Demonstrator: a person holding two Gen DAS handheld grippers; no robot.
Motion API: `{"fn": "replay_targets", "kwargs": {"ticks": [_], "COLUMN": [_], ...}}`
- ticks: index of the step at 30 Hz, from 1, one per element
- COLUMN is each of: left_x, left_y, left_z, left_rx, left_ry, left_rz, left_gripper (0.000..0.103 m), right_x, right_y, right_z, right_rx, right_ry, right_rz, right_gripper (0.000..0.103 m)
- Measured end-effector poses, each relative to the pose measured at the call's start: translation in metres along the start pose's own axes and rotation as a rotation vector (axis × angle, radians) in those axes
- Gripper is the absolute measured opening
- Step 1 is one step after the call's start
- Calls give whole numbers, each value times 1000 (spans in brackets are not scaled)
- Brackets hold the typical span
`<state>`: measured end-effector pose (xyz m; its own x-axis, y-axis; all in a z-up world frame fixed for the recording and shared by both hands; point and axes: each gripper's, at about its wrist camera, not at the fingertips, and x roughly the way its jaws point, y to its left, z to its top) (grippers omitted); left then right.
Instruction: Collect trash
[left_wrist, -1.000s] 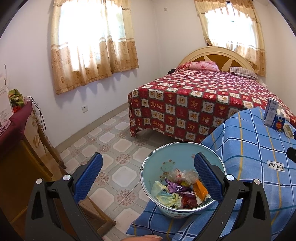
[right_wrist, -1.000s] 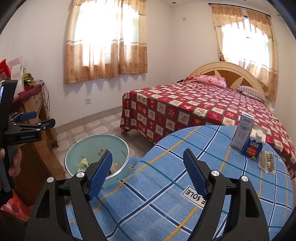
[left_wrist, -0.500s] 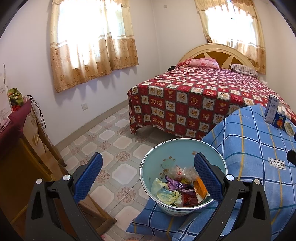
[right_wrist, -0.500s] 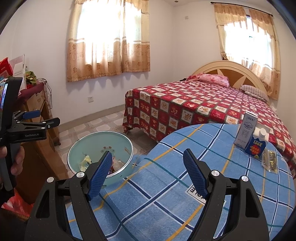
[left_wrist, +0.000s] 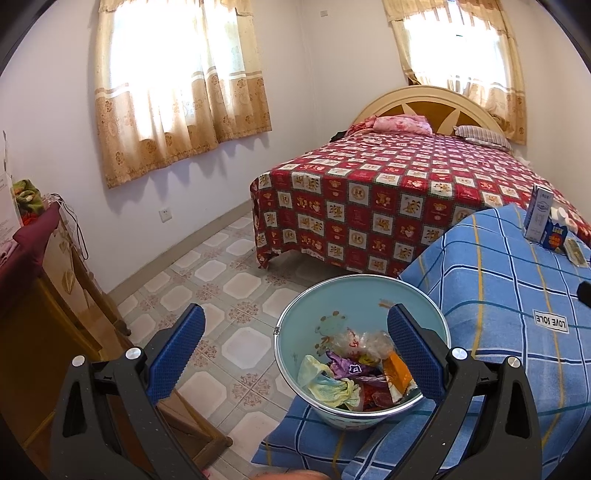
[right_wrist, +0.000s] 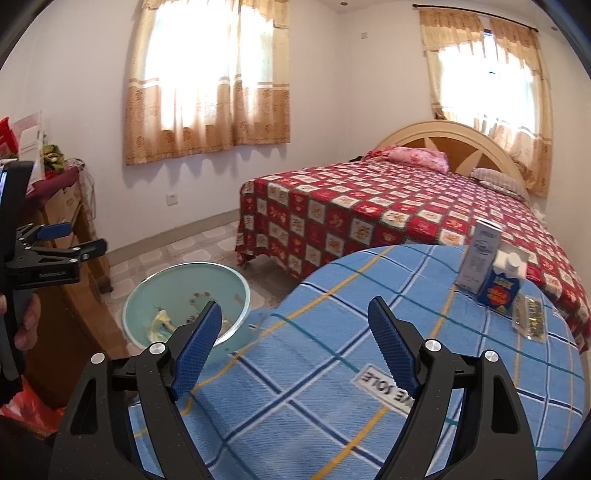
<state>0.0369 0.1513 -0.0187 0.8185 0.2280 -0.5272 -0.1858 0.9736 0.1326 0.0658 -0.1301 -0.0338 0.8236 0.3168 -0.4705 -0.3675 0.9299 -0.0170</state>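
While both grippers gape empty, left gripper (left_wrist: 295, 354) wide, right gripper (right_wrist: 295, 343) opening, the pale-blue trash bucket (left_wrist: 360, 295) of crumpled wrappers (left_wrist: 354, 376) sits beside the blue-plaid-covered table (right_wrist: 332, 369), near a red-quilted bed (left_wrist: 388, 184).

Bright daylight enters through two curtained windows (left_wrist: 177, 74) (right_wrist: 487, 74), both blown out white. Curtain hems cast soft scalloped shadows on the wall (left_wrist: 314, 74). Fisheye bending, dark corner vignette; focus sharp.

The right claw (right_wrist: 295, 343) is opening over the blue checked tabletop (right_wrist: 332, 332), nothing between its pads. Two cartons (right_wrist: 491, 269) stand at the far right; a pale bucket (right_wrist: 186, 280) sits left.
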Motion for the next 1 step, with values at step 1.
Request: {"fn": "replay_targets", "kwargs": {"ticks": [1], "left_x": [0], "left_y": [-1], "left_z": [0], "left_rx": [3], "left_ry": [0], "left_rz": [0], "left_gripper": [97], "right_x": [1], "right_y": [-6], "right_z": [-1], "right_rx": [-1], "right_ry": [10], "right_rz": [-22], "right_gripper": [81]}}
